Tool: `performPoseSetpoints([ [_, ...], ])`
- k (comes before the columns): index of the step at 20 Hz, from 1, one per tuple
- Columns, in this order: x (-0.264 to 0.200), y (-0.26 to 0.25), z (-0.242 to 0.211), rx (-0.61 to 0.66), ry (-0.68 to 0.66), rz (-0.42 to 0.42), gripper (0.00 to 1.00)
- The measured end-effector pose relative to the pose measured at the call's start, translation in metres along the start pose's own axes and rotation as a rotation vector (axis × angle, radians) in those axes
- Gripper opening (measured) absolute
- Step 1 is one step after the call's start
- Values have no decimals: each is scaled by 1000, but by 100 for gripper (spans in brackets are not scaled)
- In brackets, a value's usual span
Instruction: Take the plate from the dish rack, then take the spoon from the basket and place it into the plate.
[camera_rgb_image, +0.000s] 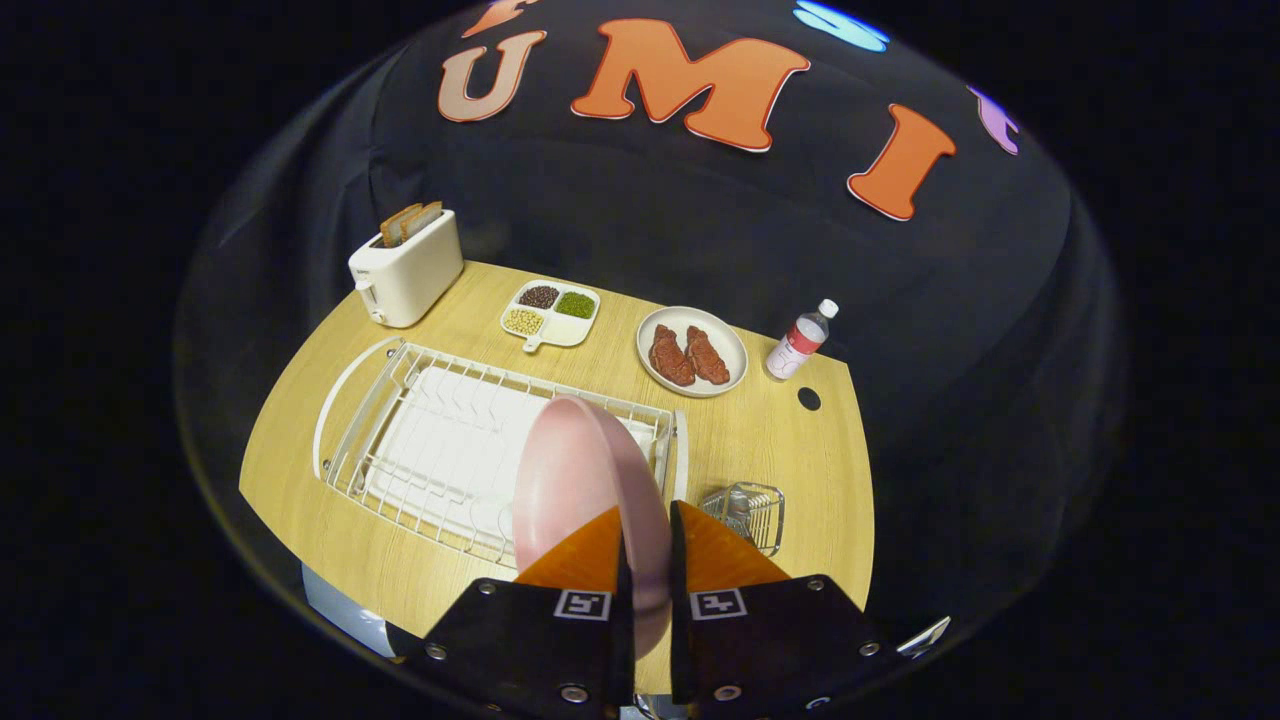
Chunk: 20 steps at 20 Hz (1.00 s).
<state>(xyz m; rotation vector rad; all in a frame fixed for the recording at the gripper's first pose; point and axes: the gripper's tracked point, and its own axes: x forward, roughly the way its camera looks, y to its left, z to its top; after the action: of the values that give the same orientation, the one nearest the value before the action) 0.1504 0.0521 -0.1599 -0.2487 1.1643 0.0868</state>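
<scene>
Plate (585, 480), pink, stands on edge between the fingers of the gripper (648, 545), held over the near right corner of the white wire dish rack (400, 440). Fingers nearly closed, one on each face of the plate at its rim, so both appear to press on it. Whether the plate's lower edge is clear of the rack wires, cannot tell; the fingers hide it.

Handling, by judgement: rigid, smooth, probably glazed or hard plastic, so slippery under a pinch at the rim. Gripped at one edge, its weight hangs out ahead of the fingers; expect it to want to pivot or slide. Breakable if dropped on the wooden table (790, 450). A rim hold is the only sensible one; keep it firm and move gently.

Small wire basket (748, 512) sits just right of the rack, beside the right finger; spoon inside not clearly made out. Beyond the rack: toaster (405, 268), divided dish of beans (550, 312), plate of meat (692, 350), bottle (800, 342). Open table between the basket and the plate of meat looks fit for setting down.
</scene>
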Motion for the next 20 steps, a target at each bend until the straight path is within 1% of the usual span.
performPoseSetpoints([
  [4,-17,12,-49,20,8,87,14],
  [11,-11,27,-139,127,72,165,14],
  [18,14,37,-194,275,141,215,15],
  [20,19,43,-202,330,153,253,15],
])
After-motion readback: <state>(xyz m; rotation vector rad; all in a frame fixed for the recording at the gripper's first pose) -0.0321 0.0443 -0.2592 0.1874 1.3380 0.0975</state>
